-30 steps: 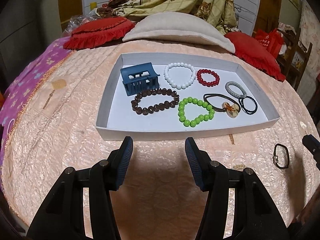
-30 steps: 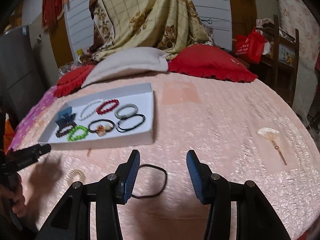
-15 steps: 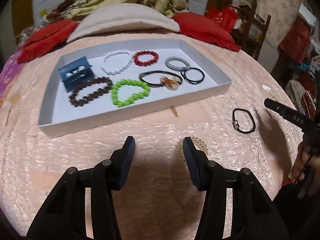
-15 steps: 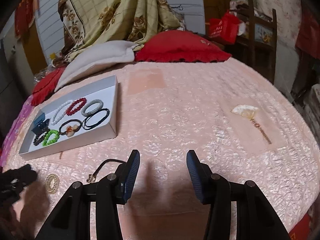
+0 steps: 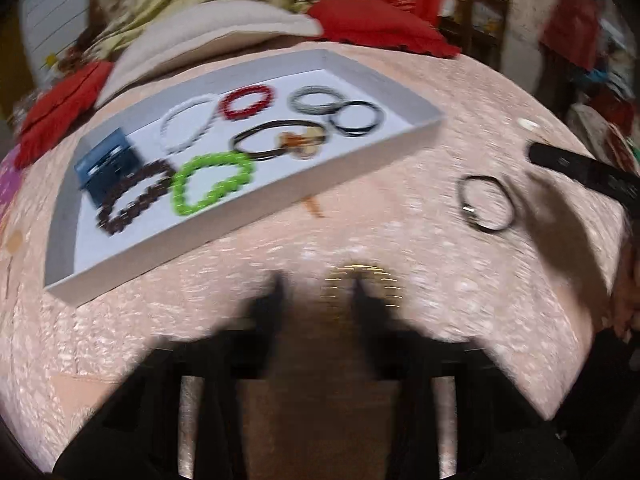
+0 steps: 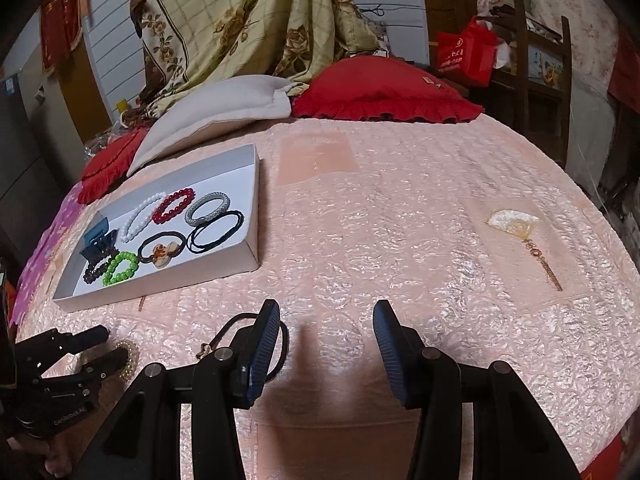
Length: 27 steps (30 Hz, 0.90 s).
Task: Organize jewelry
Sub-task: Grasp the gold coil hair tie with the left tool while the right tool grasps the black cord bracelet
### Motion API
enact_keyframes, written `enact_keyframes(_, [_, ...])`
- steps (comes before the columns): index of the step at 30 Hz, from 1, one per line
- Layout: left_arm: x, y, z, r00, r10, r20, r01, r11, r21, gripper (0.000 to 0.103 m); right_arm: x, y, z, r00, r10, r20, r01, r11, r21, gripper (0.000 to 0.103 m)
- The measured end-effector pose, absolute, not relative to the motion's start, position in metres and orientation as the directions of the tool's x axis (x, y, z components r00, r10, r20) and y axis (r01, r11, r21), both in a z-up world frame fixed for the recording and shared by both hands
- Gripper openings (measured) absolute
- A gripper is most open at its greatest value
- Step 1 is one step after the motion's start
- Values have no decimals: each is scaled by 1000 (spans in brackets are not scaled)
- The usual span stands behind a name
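The left gripper [image 5: 318, 300] is dropping closer to the gold coil bracelet [image 5: 362, 286] than half a second ago, jaws spread wide, its right finger lying across the coil; that view is smearing with motion. The bracelet is looking like a small springy gold ring on the pink bedspread [image 6: 400, 220]. The right gripper [image 6: 324, 344] is holding its jaws apart (nothing between them), its left finger covering part of the black hair tie [image 6: 280, 340]. Only the right wrist view is showing the fan-shaped pendant [image 6: 514, 222]. Farther off, the white tray [image 6: 160, 280] is carrying the beaded bracelets
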State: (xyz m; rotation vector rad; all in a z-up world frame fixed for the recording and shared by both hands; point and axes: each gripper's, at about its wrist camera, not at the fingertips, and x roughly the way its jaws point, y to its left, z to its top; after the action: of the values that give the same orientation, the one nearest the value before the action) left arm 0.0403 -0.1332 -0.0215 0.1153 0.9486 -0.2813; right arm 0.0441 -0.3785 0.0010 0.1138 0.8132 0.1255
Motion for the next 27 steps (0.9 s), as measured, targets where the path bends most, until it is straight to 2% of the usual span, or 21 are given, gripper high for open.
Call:
enact_keyframes(2, [35, -140, -21, 554, -195, -809, 321, 947, -9, 8, 44, -380, 2, 683, 158, -713, -68, 986, 153, 46])
enact_keyframes(4, [33, -139, -20, 537, -244, -808, 341, 938, -56, 8, 44, -382, 1, 679, 153, -718, -72, 987, 143, 46])
enact_keyframes(8, [33, -128, -8, 577, -260, -774, 303, 948, -92, 8, 42, -392, -3, 660, 208, -722, -97, 977, 192, 46])
enact_keyframes(12, [38, -112, -2, 603, -243, -760, 229, 965, -127, 8, 33, -369, 0, 622, 372, -689, -289, 927, 240, 46])
enact_keyframes(15, [41, -103, -3, 597, -235, -767, 193, 970, -148, 8, 28, -336, -2, 579, 415, -702, -414, 891, 186, 46])
enact_keyframes(17, [41, -101, -4, 594, -234, -770, 183, 971, -154, 8, 28, -320, -6, 555, 430, -712, -455, 873, 173, 41])
enact_keyframes(21, [40, -101, -3, 592, -236, -770, 182, 971, -157, 8, 36, -301, -19, 522, 415, -745, -477, 866, 149, 34])
enact_keyframes(27, [40, -100, -2, 589, -242, -771, 180, 969, -167, 8, 48, -292, -33, 521, 345, -781, -459, 885, 85, 32])
